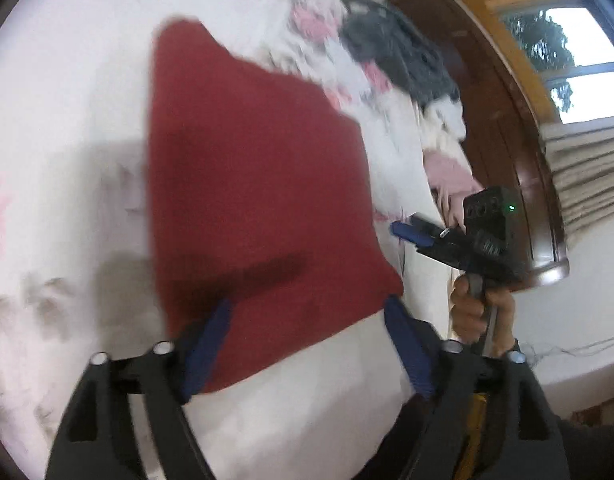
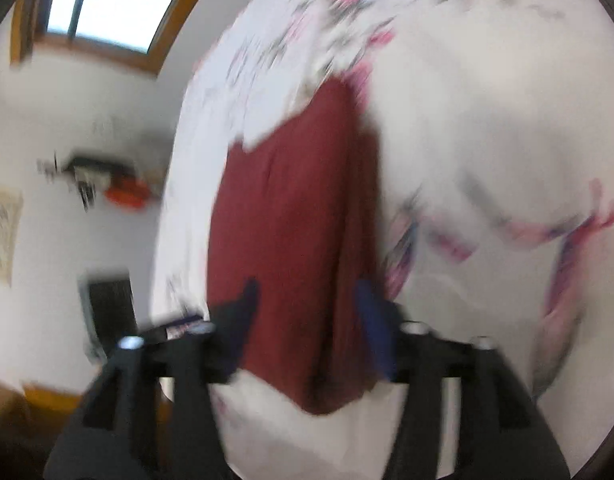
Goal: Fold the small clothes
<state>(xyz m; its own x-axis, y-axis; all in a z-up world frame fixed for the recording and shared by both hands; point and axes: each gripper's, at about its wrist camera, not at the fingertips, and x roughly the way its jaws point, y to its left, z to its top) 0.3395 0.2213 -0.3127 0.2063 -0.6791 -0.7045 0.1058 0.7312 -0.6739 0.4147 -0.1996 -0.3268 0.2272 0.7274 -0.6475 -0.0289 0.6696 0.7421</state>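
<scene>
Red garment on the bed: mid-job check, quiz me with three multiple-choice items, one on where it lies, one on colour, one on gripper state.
1. Where does the red garment lie?
A. On the floral bedsheet
B. On a wooden floor
C. Hanging at the window

2. What colour are the finger pads of the left gripper?
A. Yellow
B. Blue
C. White

3. How do the left gripper's jaws stand?
A. Clamped shut on the garment
B. Shut on nothing
C. Spread apart, one finger at each side of the garment's near edge

Answers:
1. A, since white sheet with pink flowers surrounds the garment in both views.
2. B, since both pads show blue against the black frame.
3. C, since a wide gap with red cloth and sheet shows between the fingers.
</scene>
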